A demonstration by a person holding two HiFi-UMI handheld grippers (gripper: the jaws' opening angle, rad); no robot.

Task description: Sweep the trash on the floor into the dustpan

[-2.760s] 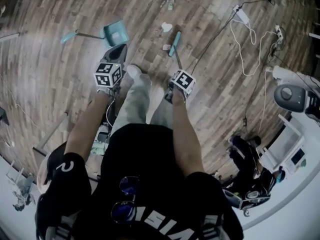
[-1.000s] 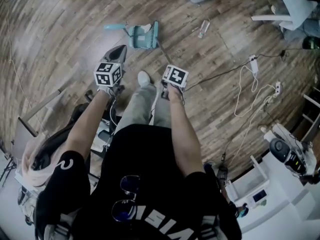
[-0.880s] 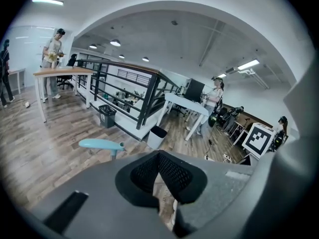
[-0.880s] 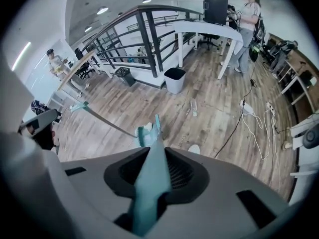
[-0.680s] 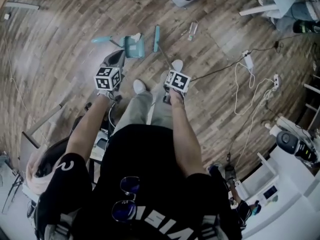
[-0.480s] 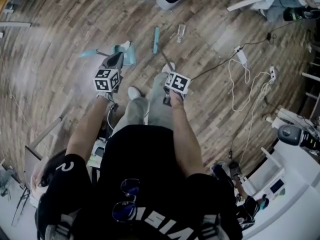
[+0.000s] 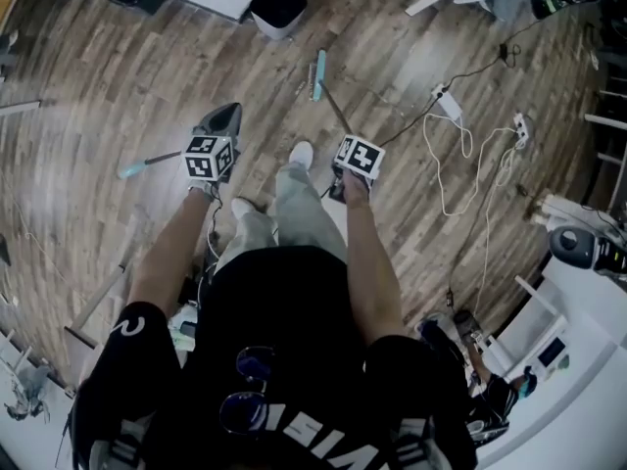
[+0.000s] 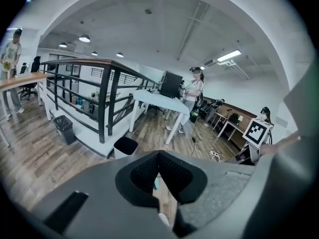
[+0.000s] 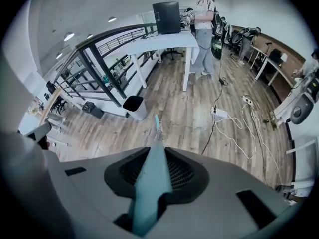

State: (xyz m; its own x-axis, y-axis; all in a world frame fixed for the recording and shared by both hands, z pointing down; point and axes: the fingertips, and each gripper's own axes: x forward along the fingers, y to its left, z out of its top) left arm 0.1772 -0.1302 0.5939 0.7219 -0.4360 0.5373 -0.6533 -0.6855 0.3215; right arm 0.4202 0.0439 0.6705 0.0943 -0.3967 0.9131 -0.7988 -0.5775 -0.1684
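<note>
My right gripper (image 7: 350, 161) (image 9: 158, 153) is shut on the teal handle (image 9: 149, 188) of the broom. Its thin rod runs forward to the teal broom head (image 7: 318, 70) (image 9: 157, 122), which rests on the wooden floor. My left gripper (image 7: 226, 118) (image 8: 158, 156) points level into the room with its jaws together and nothing between them. The teal end of the dustpan handle (image 7: 135, 168) sticks out to the left of the left gripper. The pan itself is hidden under that gripper. I cannot make out any trash.
A white bin with a black liner (image 7: 277, 8) (image 9: 134, 106) stands ahead by a white desk (image 9: 169, 40) and a dark railing (image 8: 106, 98). White cables and power strips (image 7: 447, 106) lie on the floor to the right. A person (image 9: 203, 19) stands at the desk.
The person has walked and turned, so the bin and desk have come into view. The dustpan, earlier ahead of the left gripper, now shows only its handle. The right gripper still holds the broom.
</note>
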